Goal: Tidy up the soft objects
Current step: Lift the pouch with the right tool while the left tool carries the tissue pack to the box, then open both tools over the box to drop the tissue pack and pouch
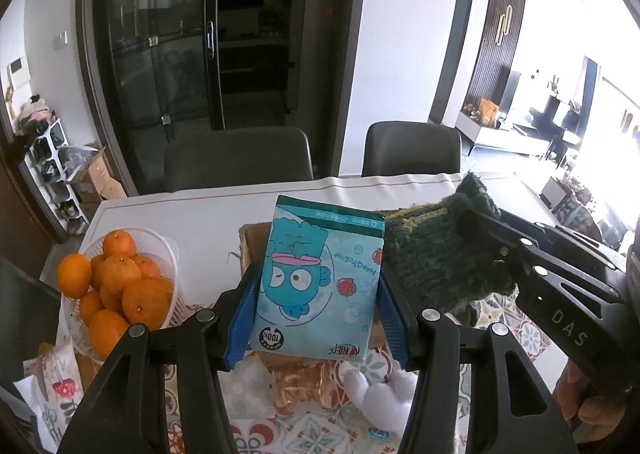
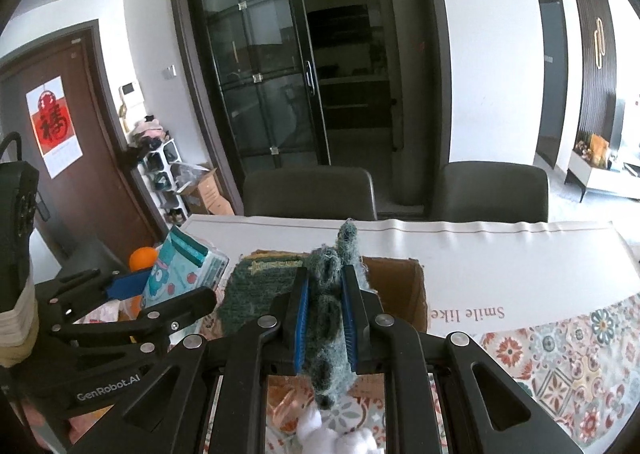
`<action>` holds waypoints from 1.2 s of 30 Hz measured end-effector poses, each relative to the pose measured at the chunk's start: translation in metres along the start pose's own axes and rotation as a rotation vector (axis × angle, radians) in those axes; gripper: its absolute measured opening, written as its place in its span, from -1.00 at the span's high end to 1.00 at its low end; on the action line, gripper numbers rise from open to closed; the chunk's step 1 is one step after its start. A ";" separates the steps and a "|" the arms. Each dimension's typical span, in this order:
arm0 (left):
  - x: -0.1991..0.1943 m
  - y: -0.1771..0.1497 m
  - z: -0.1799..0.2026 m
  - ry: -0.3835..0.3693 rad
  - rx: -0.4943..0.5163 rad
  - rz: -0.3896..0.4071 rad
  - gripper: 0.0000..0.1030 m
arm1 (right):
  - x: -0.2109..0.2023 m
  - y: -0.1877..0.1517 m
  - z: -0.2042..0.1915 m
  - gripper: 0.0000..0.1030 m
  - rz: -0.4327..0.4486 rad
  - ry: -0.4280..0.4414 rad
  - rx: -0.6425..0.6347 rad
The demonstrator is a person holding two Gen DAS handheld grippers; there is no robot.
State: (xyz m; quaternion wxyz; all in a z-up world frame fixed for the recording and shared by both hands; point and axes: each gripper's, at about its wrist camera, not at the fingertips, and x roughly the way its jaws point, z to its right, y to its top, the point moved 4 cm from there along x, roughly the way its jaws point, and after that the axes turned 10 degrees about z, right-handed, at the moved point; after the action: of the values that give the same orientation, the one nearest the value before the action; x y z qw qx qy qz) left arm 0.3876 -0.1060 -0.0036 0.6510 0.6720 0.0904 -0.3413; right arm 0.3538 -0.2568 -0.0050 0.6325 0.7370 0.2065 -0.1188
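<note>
My left gripper is shut on a blue tissue pack with a cartoon fish print, held upright above the table. The pack also shows in the right wrist view, at the left. My right gripper is shut on a dark green knitted cloth, which hangs over an open cardboard box. In the left wrist view the knit sits just right of the pack, with the right gripper clamped on it. A white plush toy lies on the table below both grippers.
A white basket of oranges stands at the left. A shiny copper-coloured packet lies below the pack. The table has a patterned cloth and a white runner. Two dark chairs stand behind it.
</note>
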 end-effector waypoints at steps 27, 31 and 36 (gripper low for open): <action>0.109 -0.013 -0.012 -0.016 -0.018 -0.177 -0.07 | 0.102 -0.018 0.033 0.68 -0.196 -0.024 -0.030; 0.121 -0.020 -0.013 0.000 -0.012 -0.208 -0.10 | 0.117 -0.030 0.039 0.65 -0.246 -0.025 -0.016; 0.124 -0.022 -0.013 0.017 -0.002 -0.211 -0.30 | 0.125 -0.040 0.043 0.39 -0.280 -0.029 -0.004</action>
State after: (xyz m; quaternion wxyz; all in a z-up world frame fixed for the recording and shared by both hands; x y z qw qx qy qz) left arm 0.4732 -0.1311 -0.0939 0.6113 0.6609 0.1668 -0.4021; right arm 0.4504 -0.2747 -0.1020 0.6143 0.6978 0.2983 -0.2163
